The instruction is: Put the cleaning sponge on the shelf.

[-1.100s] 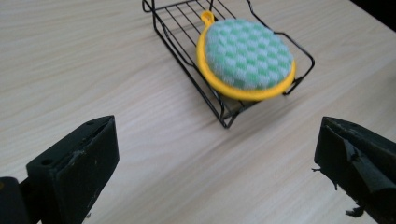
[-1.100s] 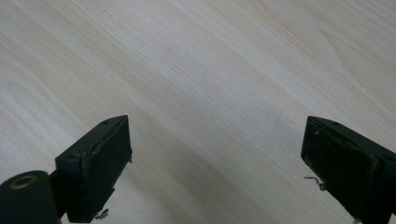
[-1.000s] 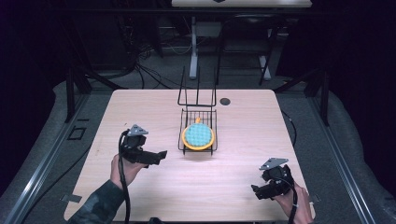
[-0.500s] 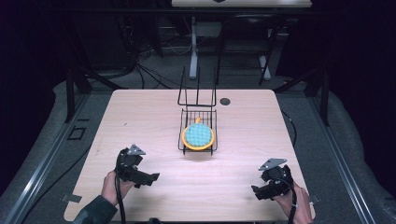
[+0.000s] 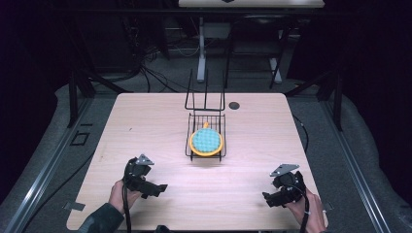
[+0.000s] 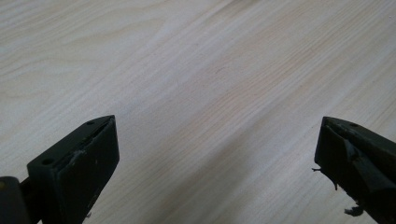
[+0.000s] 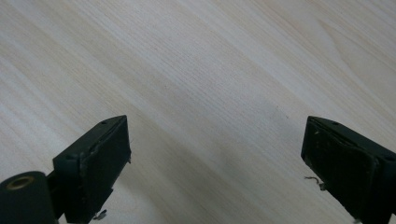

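Both sets of jaws are spread wide with nothing between them; in the left gripper view and the right gripper view it's just bare wood grain past the black pads. The left gripper (image 5: 154,189) sits low near the front-left of the table (image 5: 145,121), the right gripper (image 5: 273,199) near the front-right corner, both well apart from anything you'd grab.

The thing to go for looks like the orange plate (image 5: 206,141) with a teal textured middle, lying in the black wire rack (image 5: 206,136) at the centre of the table, under the rack's upright back section.

What could go wrong, I reckon: the plate sits low inside the wires, so a jaw coming in flat could catch a wire and drag the whole rack along; a grip on the thin rim alone could slip or tip the plate out. There's also a small dark disc (image 5: 234,105) just behind the rack.
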A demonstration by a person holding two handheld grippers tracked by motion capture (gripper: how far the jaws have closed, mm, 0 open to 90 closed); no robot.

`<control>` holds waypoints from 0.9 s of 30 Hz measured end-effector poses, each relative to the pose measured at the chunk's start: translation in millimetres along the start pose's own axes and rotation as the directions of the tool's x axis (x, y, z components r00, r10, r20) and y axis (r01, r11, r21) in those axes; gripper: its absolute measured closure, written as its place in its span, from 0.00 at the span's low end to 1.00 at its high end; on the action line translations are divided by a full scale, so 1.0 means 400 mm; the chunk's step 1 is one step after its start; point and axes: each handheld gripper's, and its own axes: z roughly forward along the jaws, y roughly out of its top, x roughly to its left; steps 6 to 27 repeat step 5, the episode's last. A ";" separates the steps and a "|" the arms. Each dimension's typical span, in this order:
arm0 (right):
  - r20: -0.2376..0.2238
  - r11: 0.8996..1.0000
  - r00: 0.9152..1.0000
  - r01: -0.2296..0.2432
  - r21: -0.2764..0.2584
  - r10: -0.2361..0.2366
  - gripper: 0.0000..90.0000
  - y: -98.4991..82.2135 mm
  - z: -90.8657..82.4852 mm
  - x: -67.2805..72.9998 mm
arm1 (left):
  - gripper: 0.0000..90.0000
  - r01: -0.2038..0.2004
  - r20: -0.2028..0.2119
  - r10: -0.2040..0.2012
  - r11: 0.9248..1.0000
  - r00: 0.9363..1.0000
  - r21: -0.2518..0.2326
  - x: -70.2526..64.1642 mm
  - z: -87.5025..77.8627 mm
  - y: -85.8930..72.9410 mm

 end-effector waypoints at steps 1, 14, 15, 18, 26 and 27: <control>0.001 1.000 1.000 0.001 0.002 -0.001 0.09 0.000 0.001 0.000 | 0.00 0.001 0.000 -0.001 1.000 1.000 -0.002 0.001 0.000 0.000; 0.001 1.000 1.000 0.001 0.005 -0.001 0.09 -0.001 0.001 -0.002 | 0.00 0.005 0.005 -0.005 1.000 1.000 -0.004 0.005 -0.001 0.000; 0.001 1.000 1.000 0.001 0.005 -0.001 0.09 -0.001 0.001 -0.002 | 0.00 0.005 0.005 -0.005 1.000 1.000 -0.004 0.005 -0.001 0.000; 0.001 1.000 1.000 0.001 0.005 -0.001 0.09 -0.001 0.001 -0.002 | 0.00 0.005 0.005 -0.005 1.000 1.000 -0.004 0.005 -0.001 0.000; 0.001 1.000 1.000 0.001 0.005 -0.001 0.09 -0.001 0.001 -0.002 | 0.00 0.005 0.005 -0.005 1.000 1.000 -0.004 0.005 -0.001 0.000; 0.001 1.000 1.000 0.001 0.005 -0.001 0.09 -0.001 0.001 -0.002 | 0.00 0.005 0.005 -0.005 1.000 1.000 -0.004 0.005 -0.001 0.000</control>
